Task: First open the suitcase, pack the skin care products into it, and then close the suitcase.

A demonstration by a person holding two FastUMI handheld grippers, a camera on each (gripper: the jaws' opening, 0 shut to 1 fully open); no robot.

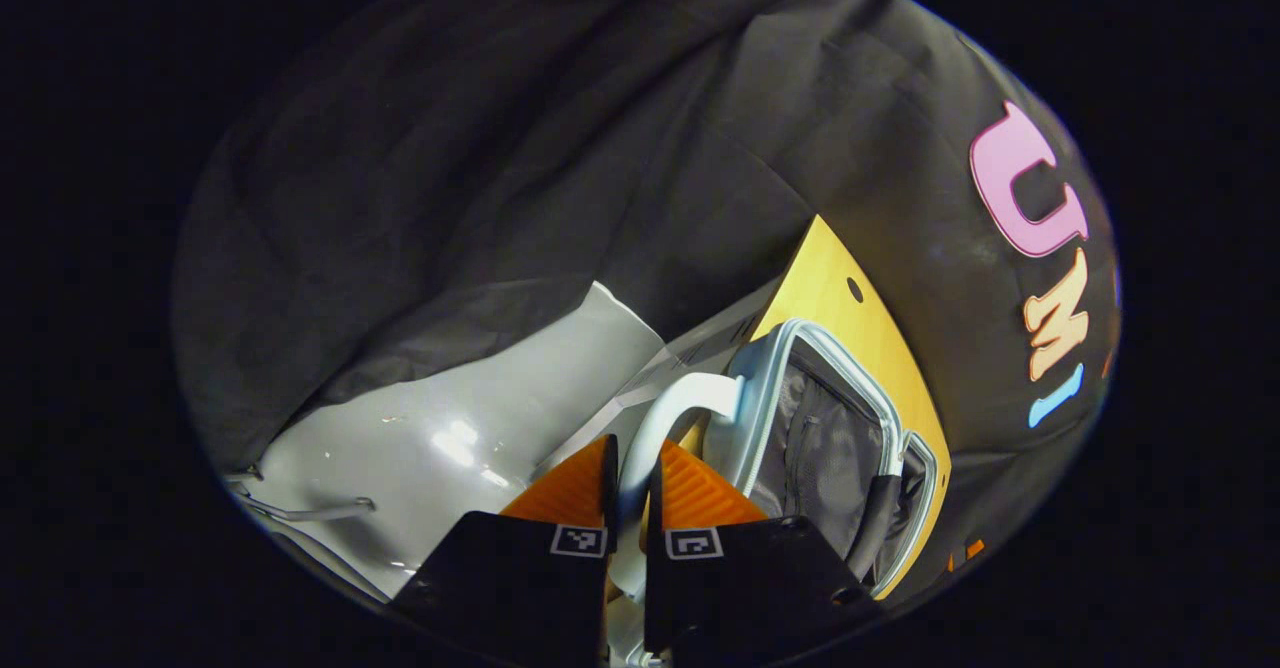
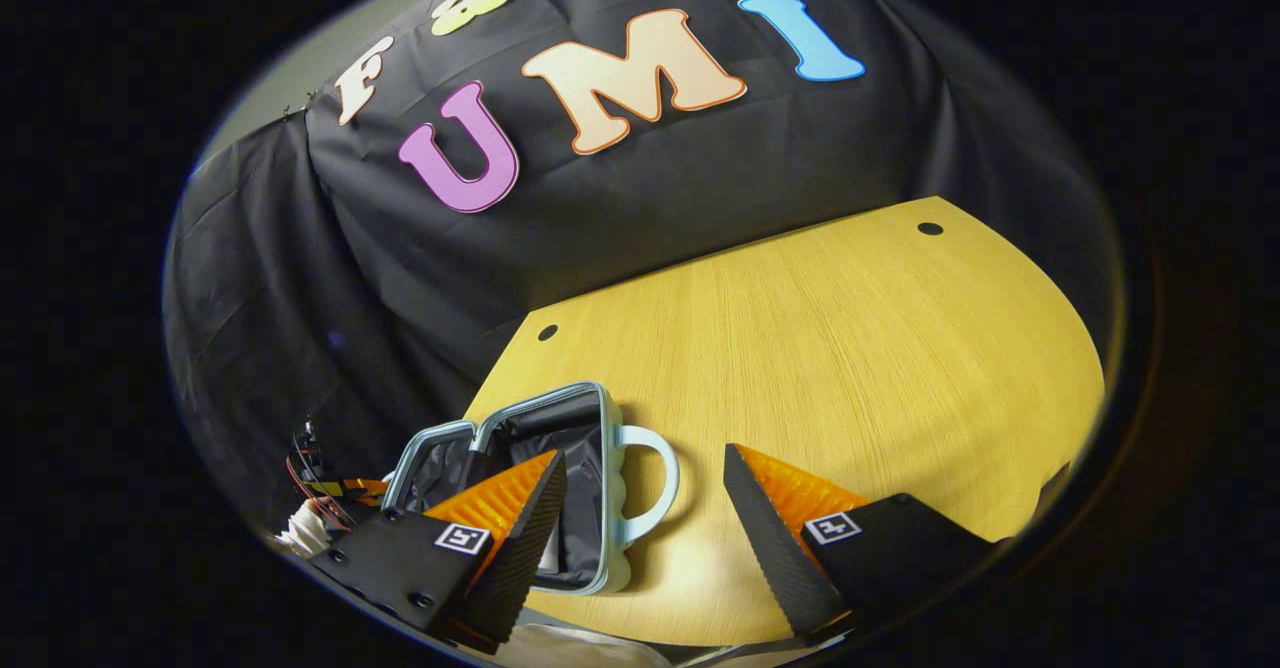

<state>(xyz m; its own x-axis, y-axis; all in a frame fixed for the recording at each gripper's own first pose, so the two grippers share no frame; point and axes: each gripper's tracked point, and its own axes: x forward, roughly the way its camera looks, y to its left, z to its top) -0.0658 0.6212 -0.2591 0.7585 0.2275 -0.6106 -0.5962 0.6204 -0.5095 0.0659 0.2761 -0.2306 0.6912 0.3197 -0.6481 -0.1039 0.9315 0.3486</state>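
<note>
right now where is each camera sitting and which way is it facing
Left gripper view: rides the left gripper, looking along its fingers, closed on the suitcase handle, toward the booth wall.
Right gripper view: rides the right gripper, fingers apart, looking down across the table.
Shared: the open suitcase with its grey lining.
</note>
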